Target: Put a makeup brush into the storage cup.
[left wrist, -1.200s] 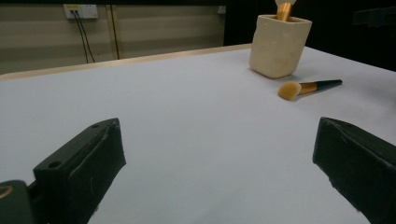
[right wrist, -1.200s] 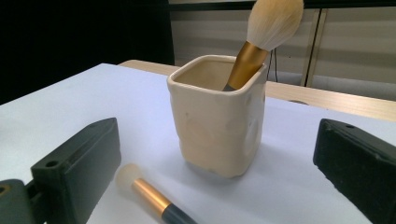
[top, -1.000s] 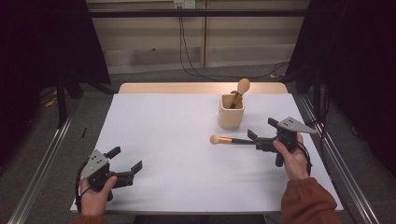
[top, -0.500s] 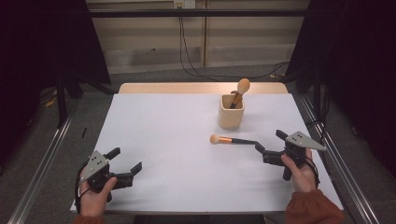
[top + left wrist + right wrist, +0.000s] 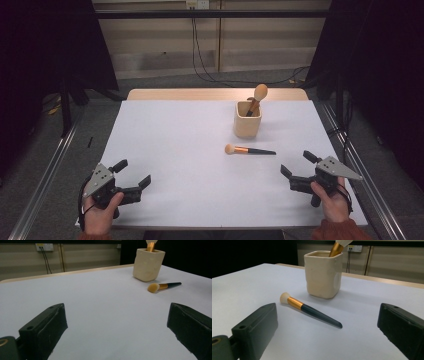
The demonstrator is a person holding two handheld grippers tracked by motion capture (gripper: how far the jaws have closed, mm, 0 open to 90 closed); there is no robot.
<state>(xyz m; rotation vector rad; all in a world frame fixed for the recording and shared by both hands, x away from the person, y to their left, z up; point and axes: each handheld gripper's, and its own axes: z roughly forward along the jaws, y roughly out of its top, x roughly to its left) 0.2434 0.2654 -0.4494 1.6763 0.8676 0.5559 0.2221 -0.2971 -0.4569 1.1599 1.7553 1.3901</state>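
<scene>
Right gripper (image 5: pixel 296 166), jaws spread and empty, near the table-lying brush (image 5: pixel 248 150), apart from it.

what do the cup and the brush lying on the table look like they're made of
The cream squarish cup looks like matte ceramic or stone: thick walls, a dull chalky surface, slightly uneven sides. The makeup brush lying flat has a dark, faintly glossy tapered handle, probably painted wood or plastic, a shiny gold band that reads as metal, and a soft pale bristle tuft, likely synthetic.

A white table (image 5: pixel 165 135) bears a cup (image 5: pixel 247 120) and a brush (image 5: pixel 249 150).
</scene>
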